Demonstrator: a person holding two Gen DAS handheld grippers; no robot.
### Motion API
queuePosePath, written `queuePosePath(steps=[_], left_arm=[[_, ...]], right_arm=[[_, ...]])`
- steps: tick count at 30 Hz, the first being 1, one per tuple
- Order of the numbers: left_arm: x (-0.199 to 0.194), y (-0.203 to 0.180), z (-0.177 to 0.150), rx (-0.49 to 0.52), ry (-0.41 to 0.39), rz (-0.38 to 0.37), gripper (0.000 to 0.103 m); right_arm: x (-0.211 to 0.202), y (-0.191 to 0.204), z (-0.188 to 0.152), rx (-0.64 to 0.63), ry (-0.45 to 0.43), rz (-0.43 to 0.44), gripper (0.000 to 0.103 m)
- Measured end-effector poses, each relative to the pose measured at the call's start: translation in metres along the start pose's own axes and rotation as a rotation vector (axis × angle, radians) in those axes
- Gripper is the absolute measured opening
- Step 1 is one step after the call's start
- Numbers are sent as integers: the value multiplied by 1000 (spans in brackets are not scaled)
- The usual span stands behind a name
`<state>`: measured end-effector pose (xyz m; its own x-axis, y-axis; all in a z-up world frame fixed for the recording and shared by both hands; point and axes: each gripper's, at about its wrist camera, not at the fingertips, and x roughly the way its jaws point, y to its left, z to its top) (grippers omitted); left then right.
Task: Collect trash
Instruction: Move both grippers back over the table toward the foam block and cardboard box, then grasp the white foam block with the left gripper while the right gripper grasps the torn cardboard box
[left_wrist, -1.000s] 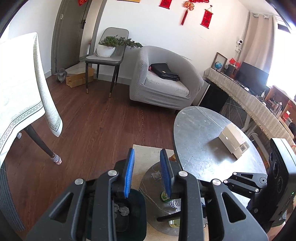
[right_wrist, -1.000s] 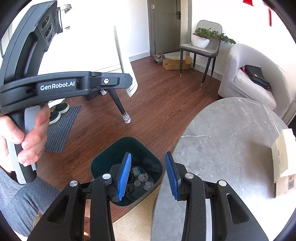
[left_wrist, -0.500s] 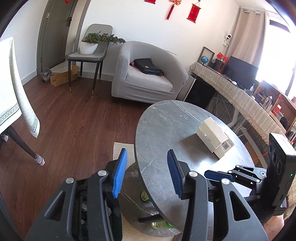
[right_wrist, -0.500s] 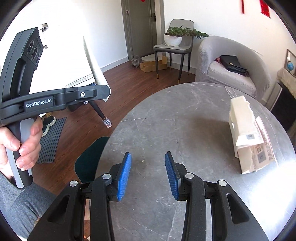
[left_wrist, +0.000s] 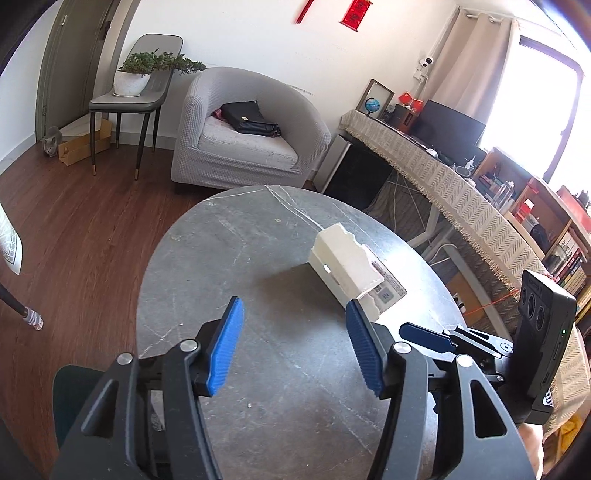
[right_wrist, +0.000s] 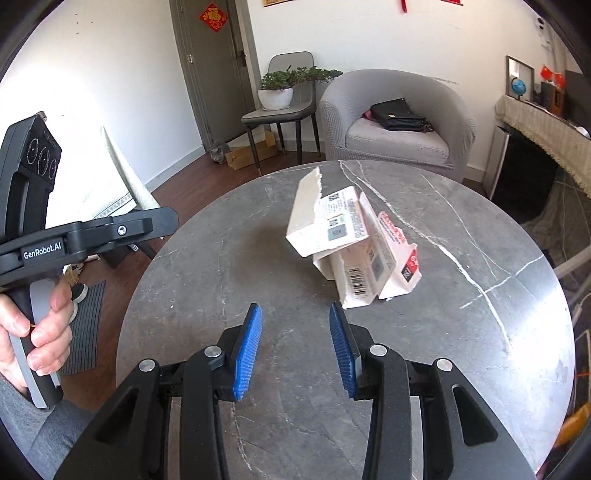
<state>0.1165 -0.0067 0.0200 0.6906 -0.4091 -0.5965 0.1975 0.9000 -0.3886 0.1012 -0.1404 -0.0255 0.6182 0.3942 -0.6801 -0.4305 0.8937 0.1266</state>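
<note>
A torn white cardboard box (left_wrist: 345, 260) with labels lies on the round grey marble table (left_wrist: 236, 266); it also shows in the right wrist view (right_wrist: 343, 236), where the table (right_wrist: 221, 280) fills the middle. My left gripper (left_wrist: 293, 345) is open and empty, hovering above the table just short of the box. My right gripper (right_wrist: 295, 343) is open and empty, also short of the box. A corner of the dark teal bin (left_wrist: 68, 391) shows at the lower left, beside the table.
A grey armchair (left_wrist: 251, 136) with a black bag stands behind the table. A chair with a potted plant (left_wrist: 136, 79) is by the door. A long covered desk (left_wrist: 443, 184) runs along the right. A table with a white cloth (right_wrist: 110, 177) stands left.
Both grippers rose from over the bin and swung right over the marble table toward the box. The left jaws have opened wider.
</note>
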Motion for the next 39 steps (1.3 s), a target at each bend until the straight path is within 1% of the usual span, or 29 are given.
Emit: queuePosePath(steps=[3,5,6,9,12,15,19,22,24,25,26,30,33,39], left_arm=[[14,-11,4,-12,19,-20,68],[25,-18,7,-18,47,-40,68],[30,-22,9,-14,56,-38,68],[43,-34,16,13,71,-29,68],[55,-45,25,28,92,-21,69],[65,-53,32,39,106,-9,69],[85,-54,37,20,162,27,68],[97,-49,36,-17,193,19,61],[101,-46,35,-27,204,28,47],[102,-45,35,-32,207,27,45],[103,-45,34,-41,208,21,39],[103,-39,32,-56,210,9,29],[101,-36,29,-47,212,22,25],[93,-27,26,-29,188,85,25]], right_arm=[[-9,-17,-6,40,-18,-10,39],[-14,-28,-9,74,-32,-13,39],[-17,-33,-10,91,-39,-15,41],[-24,-48,-13,130,-60,-16,48],[-26,-57,-14,153,-69,-19,53],[-26,-64,-14,178,-76,-9,53],[-27,-68,-14,203,-83,-4,53],[-25,-71,-11,213,-88,1,53],[-24,-71,-11,212,-86,1,53],[-24,-70,-12,212,-85,0,53],[-24,-70,-13,214,-85,1,53],[-24,-70,-13,221,-82,1,53],[-22,-67,-11,215,-78,0,53],[-17,-58,-6,191,-80,19,53]])
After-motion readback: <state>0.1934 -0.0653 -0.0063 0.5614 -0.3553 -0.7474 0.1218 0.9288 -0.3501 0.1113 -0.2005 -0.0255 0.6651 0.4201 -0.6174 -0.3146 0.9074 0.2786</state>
